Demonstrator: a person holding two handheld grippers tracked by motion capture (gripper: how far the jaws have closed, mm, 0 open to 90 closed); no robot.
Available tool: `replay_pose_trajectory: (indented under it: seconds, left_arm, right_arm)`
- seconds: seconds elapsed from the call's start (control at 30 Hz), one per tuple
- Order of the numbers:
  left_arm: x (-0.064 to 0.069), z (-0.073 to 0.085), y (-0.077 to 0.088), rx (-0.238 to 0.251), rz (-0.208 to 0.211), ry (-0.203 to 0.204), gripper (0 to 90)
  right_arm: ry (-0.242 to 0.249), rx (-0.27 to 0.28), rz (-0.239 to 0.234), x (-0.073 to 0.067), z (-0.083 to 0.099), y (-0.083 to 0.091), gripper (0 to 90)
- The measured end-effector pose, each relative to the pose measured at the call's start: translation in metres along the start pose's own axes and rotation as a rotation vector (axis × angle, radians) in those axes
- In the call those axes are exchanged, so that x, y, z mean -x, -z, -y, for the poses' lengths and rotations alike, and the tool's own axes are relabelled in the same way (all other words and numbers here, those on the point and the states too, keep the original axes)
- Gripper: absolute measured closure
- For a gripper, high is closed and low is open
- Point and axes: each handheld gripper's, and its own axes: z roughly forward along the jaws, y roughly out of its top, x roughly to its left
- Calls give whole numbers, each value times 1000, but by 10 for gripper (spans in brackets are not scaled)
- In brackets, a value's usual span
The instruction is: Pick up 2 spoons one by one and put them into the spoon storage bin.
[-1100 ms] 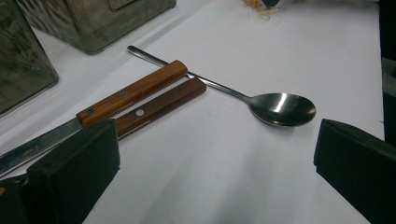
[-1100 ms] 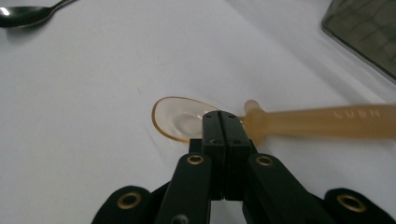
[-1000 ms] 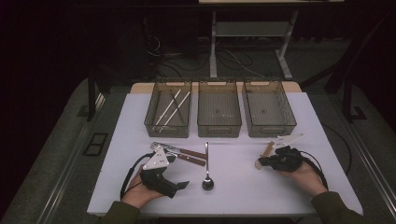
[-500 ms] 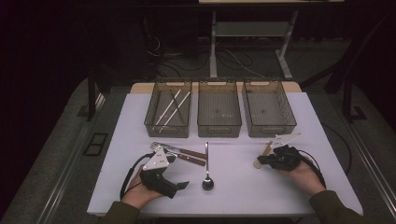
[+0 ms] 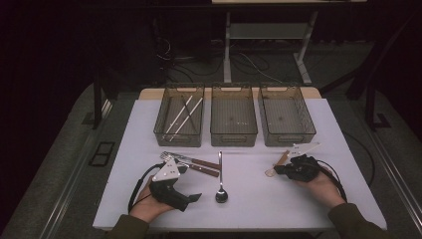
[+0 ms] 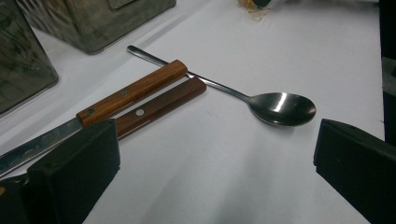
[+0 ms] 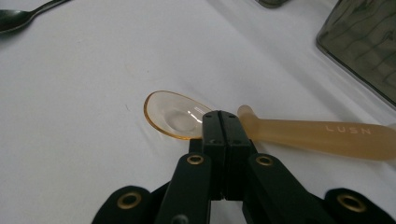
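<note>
Three grey bins (image 5: 234, 117) far across white table (image 5: 348, 164); steel spoon (image 5: 221, 191), two wooden-handled utensils (image 5: 196, 164) between grippers. Left gripper (image 5: 191, 199) open, empty; right gripper (image 7: 220, 122) closed beside amber spoon (image 7: 299, 133).

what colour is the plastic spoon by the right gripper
Translucent amber-orange: the plastic spoon shows best in the right gripper view.

The high view is dim and grainy: light from above falls on the white desk (image 5: 298, 199) while the room around it sinks into near black. Both gripper views are brighter. The metal spoon (image 6: 280, 108) carries a small glare, and nearby black claw parts look soft.
</note>
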Motion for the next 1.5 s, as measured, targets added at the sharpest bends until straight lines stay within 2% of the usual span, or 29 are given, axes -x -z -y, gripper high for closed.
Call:
replay_pose_trajectory:
  seconds: [0.5,0.97,1.23,1.33,1.5]
  left_arm:
    - [0,0,0,-1,-1,0,0]
    - [0,1,0,-4,1,-2,0]
    - [-1,1,1,-3,2,-1,0]
    - [-1,1,1,-3,1,-3,0]
    - [-1,1,0,-4,3,-3,0]
  right_arm:
    - [-2,20,3,0,-19,-18,896]
    - [-4,33,18,-2,-44,-43,896]
    - [-4,55,10,-4,-56,-56,896]
    - [-10,62,5,-4,-56,-56,895]
    - [-21,91,-13,1,-56,-40,864]
